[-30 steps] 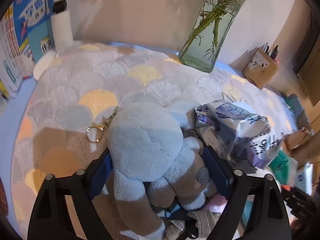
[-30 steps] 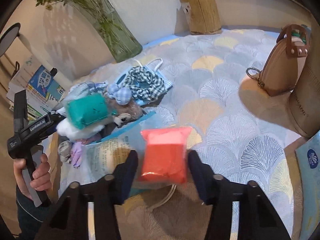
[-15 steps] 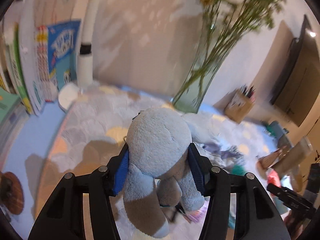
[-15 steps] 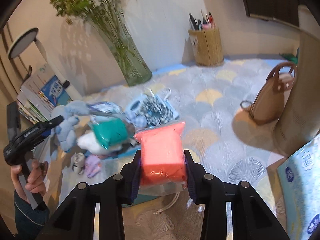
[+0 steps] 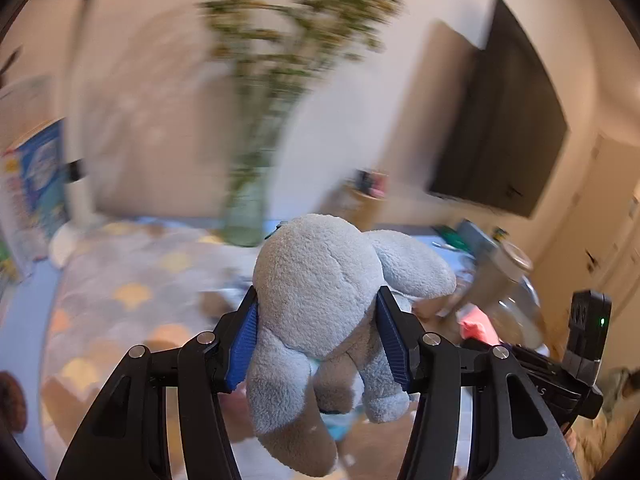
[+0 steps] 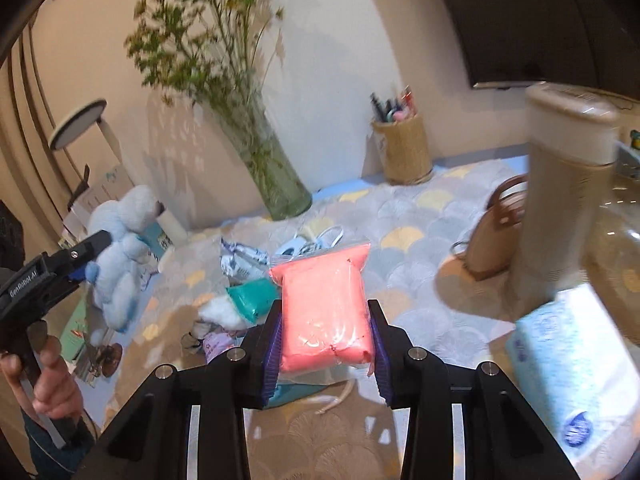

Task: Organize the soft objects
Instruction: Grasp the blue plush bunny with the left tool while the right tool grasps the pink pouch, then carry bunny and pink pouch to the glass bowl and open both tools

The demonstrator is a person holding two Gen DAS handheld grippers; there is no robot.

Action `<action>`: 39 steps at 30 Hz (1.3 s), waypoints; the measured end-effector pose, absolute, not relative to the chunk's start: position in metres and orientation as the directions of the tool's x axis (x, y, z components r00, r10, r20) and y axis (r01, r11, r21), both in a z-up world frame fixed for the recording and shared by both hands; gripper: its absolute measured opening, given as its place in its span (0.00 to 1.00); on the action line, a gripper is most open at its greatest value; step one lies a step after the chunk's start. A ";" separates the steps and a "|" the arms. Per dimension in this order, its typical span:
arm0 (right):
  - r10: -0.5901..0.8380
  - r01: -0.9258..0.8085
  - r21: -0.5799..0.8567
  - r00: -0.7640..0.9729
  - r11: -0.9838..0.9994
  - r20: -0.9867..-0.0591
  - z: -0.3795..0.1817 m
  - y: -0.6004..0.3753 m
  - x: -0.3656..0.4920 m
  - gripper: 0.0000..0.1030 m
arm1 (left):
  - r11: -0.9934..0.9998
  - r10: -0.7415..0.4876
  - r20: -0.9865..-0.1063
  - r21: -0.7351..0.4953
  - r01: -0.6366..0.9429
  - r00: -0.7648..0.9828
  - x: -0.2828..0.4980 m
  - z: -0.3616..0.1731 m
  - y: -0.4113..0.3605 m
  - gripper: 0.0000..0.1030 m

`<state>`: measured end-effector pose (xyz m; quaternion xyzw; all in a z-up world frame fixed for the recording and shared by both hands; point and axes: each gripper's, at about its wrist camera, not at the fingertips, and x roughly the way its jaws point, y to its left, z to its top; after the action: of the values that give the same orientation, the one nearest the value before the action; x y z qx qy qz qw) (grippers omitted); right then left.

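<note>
Both tools are clenched and raised above the desk [image 6: 460, 216]: the left tool [image 5: 316, 340] squeezes the blue plush toy [image 5: 320, 300], limbs dangling at frame centre, while the right tool [image 6: 324, 340] pinches the pink packet [image 6: 324, 312], long axis upright.

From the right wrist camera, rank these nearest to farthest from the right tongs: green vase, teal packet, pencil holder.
1. Teal packet, just left of the right tongs.
2. Green vase, back left.
3. Pencil holder, back right by the wall; close to the vase's range.
</note>
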<state>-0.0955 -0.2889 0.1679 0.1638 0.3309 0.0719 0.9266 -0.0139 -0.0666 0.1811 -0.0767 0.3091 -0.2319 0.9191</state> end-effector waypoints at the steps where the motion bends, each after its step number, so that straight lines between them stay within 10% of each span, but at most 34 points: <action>1: 0.229 -0.013 0.345 0.773 0.938 -0.592 0.171 -0.294 -0.099 0.37 | 0.869 -0.494 -0.535 -0.280 0.408 0.685 -0.015 0.183 -0.083 0.51; 22: -0.150 0.376 0.357 0.838 0.855 -0.524 0.225 -0.498 -0.189 0.37 | 0.599 -0.737 -0.504 -0.175 0.782 0.452 -0.044 0.240 -0.362 0.51; 39: -0.276 0.644 0.250 0.601 0.723 -0.750 0.152 -0.592 -0.156 0.41 | 0.605 -0.646 -0.591 -0.011 0.796 0.483 -0.029 0.189 -0.499 0.64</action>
<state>-0.1560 -0.5920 0.1519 0.2577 0.3570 -0.2684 0.8568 -0.0291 -0.4992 0.1890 0.1333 0.2807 -0.4237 0.8508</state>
